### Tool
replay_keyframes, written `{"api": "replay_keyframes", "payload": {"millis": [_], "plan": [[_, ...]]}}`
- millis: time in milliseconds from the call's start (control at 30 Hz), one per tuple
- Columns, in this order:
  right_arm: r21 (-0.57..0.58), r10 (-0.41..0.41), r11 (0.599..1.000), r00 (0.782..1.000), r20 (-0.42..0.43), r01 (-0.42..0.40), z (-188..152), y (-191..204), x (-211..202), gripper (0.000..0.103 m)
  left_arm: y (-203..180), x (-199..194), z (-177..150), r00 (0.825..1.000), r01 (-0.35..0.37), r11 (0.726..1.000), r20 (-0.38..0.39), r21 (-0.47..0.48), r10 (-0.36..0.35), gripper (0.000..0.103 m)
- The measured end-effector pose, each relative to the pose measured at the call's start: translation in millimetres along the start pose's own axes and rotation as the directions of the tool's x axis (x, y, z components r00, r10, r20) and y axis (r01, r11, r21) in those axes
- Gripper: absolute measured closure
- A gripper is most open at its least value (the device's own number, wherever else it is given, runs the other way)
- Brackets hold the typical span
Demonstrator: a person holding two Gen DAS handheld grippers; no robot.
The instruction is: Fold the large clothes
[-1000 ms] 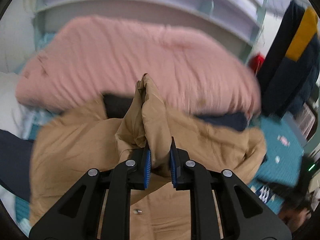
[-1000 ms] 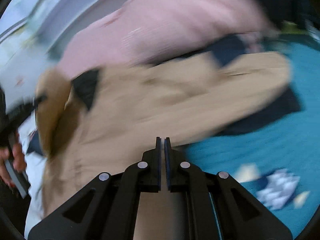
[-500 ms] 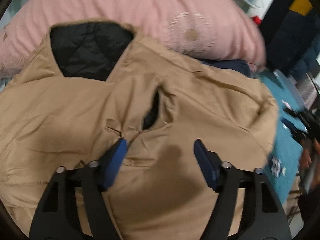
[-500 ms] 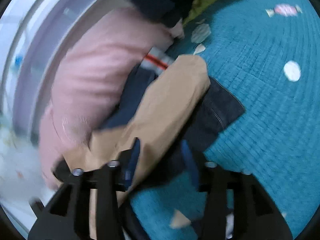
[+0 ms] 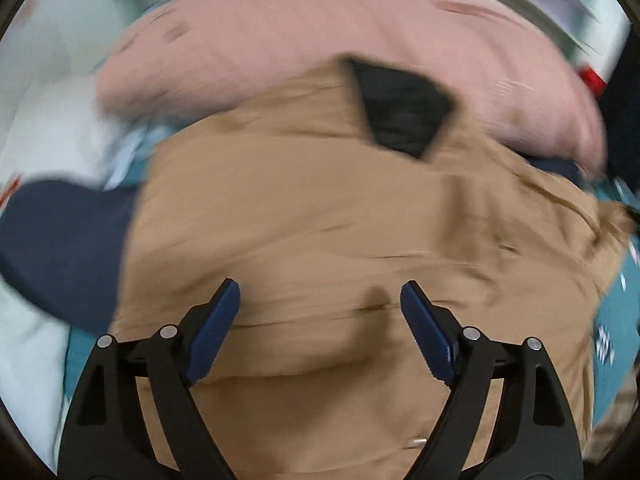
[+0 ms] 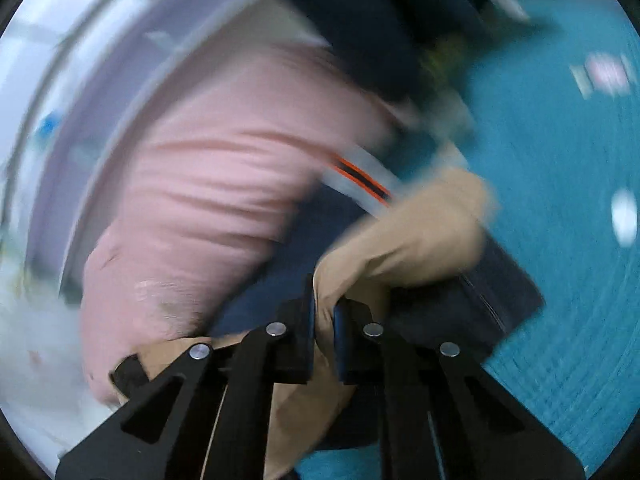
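Observation:
A tan jacket [image 5: 320,216] with a black quilted lining [image 5: 400,108] at the collar lies spread on the teal bed cover. My left gripper [image 5: 320,300] is open and empty just above the jacket's middle. In the right wrist view my right gripper [image 6: 324,312] is shut on a fold of the tan jacket's sleeve [image 6: 416,236], which stretches away to the right over a dark navy garment [image 6: 492,304]. Both views are motion-blurred.
A big pink quilt [image 5: 340,40] is heaped behind the jacket and also shows in the right wrist view [image 6: 224,184]. A navy garment [image 5: 64,240] lies left of the jacket. Teal bed cover [image 6: 560,160] spreads to the right. Dark clothes [image 6: 380,20] hang at the back.
My left gripper let go of the tan fabric and opened wide, and the jacket now lies flat. My right gripper opened, then closed on the jacket's sleeve.

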State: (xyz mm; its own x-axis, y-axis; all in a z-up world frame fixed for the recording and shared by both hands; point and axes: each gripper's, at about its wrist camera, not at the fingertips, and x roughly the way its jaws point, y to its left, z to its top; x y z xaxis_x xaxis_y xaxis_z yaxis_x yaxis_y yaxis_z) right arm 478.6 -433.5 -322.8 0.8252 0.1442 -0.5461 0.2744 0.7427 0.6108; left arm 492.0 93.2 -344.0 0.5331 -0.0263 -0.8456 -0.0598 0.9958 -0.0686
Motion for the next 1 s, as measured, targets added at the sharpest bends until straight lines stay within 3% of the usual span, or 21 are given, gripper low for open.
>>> {"api": "replay_keyframes", "payload": {"millis": [100,233,367,500,567,667,800,900,967,1000], "plan": [[-0.183,0.107,0.978,0.993,0.053,-0.096,-6.2,75.9,-26.5,0.096,33.2,0.5,-3.4,1.000,-0.005,0.996,-0.014,-0.091,0.003,0.020],[-0.377,0.244,0.900,0.969,0.023,-0.218,-40.5,173.8,-41.1,0.096,52.3,-3.5,-8.4,1.000,0.017,0.988,-0.016,-0.152,-0.019,0.020],[-0.564,0.301,0.776,0.951,-0.065,-0.284,-116.3,272.8,-35.6,0.094,59.2,-10.2,-12.2,1.000,0.010,0.988,-0.015,-0.153,-0.012,0.020],[-0.674,0.265,0.660,0.942,-0.206,-0.333,-210.7,329.9,-4.6,0.093,80.3,-16.9,-20.0,1.000,0.016,0.982,-0.014,-0.187,-0.019,0.020],[-0.682,0.194,0.648,0.939,-0.284,-0.340,-254.1,337.6,19.6,0.093,88.3,-16.5,-23.4,0.999,0.022,0.977,-0.018,-0.210,-0.027,0.020],[-0.662,0.076,0.662,0.910,-0.407,-0.351,-299.6,326.8,60.7,0.091,95.3,-15.5,-26.9,0.999,0.025,0.975,-0.023,-0.222,-0.031,0.020],[-0.613,0.046,0.698,0.877,-0.478,-0.371,-318.1,306.6,76.7,0.087,101.5,-15.7,-28.0,0.999,0.036,0.972,-0.011,-0.233,-0.039,0.019],[-0.575,0.081,0.712,0.861,-0.502,-0.402,-311.4,308.6,74.0,0.071,102.3,-17.8,-27.9,0.998,0.056,0.967,0.006,-0.248,-0.057,0.019],[-0.546,0.125,0.709,0.842,-0.524,-0.446,-307.1,310.9,63.4,0.041,101.3,-21.7,-26.2,0.998,0.071,0.964,0.020,-0.256,-0.068,0.019],[-0.545,0.142,0.705,0.844,-0.516,-0.453,-304.7,311.5,55.5,0.038,100.4,-24.0,-24.8,0.997,0.080,0.963,0.028,-0.259,-0.076,0.019]]}}
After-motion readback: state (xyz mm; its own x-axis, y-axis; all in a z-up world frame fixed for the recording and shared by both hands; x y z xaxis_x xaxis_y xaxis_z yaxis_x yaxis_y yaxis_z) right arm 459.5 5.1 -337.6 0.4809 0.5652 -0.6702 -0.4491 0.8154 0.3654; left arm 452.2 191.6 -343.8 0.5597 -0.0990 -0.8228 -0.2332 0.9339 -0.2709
